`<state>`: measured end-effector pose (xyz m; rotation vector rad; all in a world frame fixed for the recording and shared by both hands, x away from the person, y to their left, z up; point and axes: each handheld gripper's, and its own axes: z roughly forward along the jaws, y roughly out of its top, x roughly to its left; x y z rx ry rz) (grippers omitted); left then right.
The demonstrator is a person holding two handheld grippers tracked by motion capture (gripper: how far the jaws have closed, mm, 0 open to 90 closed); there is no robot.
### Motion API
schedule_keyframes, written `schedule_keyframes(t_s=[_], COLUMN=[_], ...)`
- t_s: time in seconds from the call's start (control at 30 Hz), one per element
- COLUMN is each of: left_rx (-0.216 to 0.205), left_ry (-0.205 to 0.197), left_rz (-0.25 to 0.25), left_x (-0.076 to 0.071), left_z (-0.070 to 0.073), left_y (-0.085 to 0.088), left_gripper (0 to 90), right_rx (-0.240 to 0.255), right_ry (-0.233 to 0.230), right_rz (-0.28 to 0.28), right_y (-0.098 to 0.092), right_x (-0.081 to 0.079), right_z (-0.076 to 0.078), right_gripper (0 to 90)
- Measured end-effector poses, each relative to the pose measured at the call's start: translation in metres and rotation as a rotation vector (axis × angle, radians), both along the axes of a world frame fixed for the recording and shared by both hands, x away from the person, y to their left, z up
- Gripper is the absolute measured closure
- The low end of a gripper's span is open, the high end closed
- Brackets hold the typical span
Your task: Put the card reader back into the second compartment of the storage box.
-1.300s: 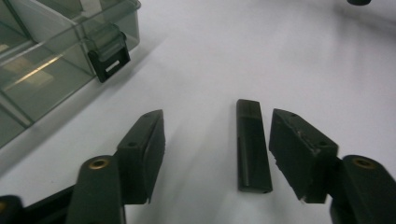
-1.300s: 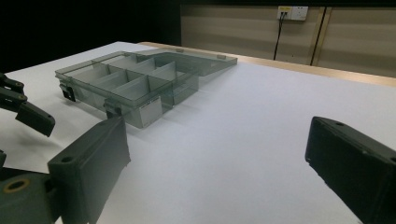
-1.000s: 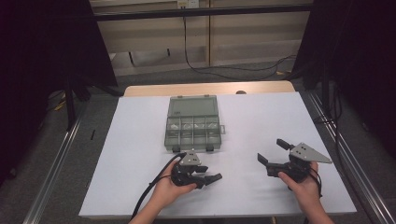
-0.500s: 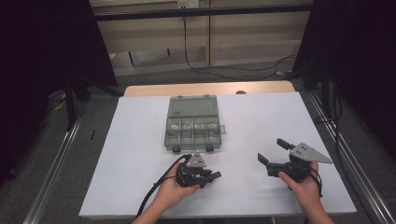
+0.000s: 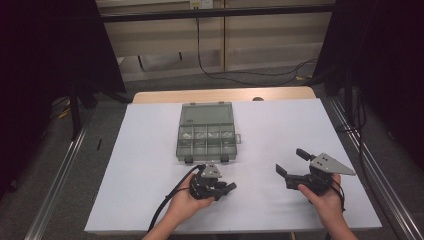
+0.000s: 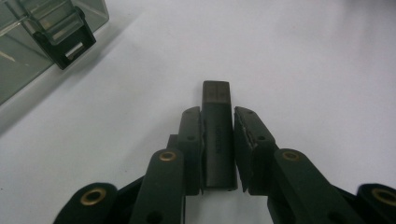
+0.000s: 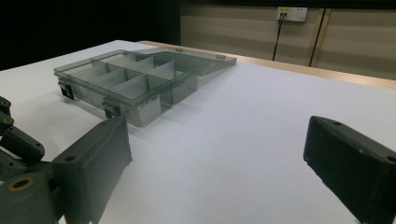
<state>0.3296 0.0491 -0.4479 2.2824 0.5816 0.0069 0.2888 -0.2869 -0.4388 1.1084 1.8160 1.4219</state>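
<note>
- Left claw (image 6: 218, 135) has just been closing and now clamps a small dark stick-shaped block (image 6: 216, 135), low over the table (image 5: 280, 125) at 6 o'clock from the organizer box (image 5: 206, 131).
- Right claw (image 5: 289, 161) stands apart, empty, at 4 o'clock.
- Pickup looks done; placing into a compartment remains.

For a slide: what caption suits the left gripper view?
Left claw shut on a small dark stick, organizer box beside.
</note>
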Motion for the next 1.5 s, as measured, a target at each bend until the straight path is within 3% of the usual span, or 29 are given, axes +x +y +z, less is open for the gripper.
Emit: schedule_keyframes(t_s=[0.2, 0.63, 1.1, 1.5], left_rx=[-0.037, -0.088, -0.113, -0.099], left_ry=[0.034, 0.022, 0.022, 0.009], left_rz=[0.028, 0.069, 0.109, 0.132], left_x=[0.004, 0.010, 0.022, 0.034], left_z=[0.005, 0.019, 0.037, 0.052], left_y=[0.006, 0.012, 0.022, 0.030], left_gripper=[73.7, 73.7, 73.7, 73.7], right_rx=[0.004, 0.007, 0.006, 0.006], right_ry=[-0.004, -0.007, -0.009, -0.008], right_rz=[0.001, 0.003, 0.006, 0.006], right_y=[0.000, 0.001, 0.001, 0.001], right_x=[0.000, -0.001, -0.001, -0.002], right_z=[0.001, 0.001, 0.001, 0.001], right_gripper=[6.7, 6.7, 6.7, 6.7])
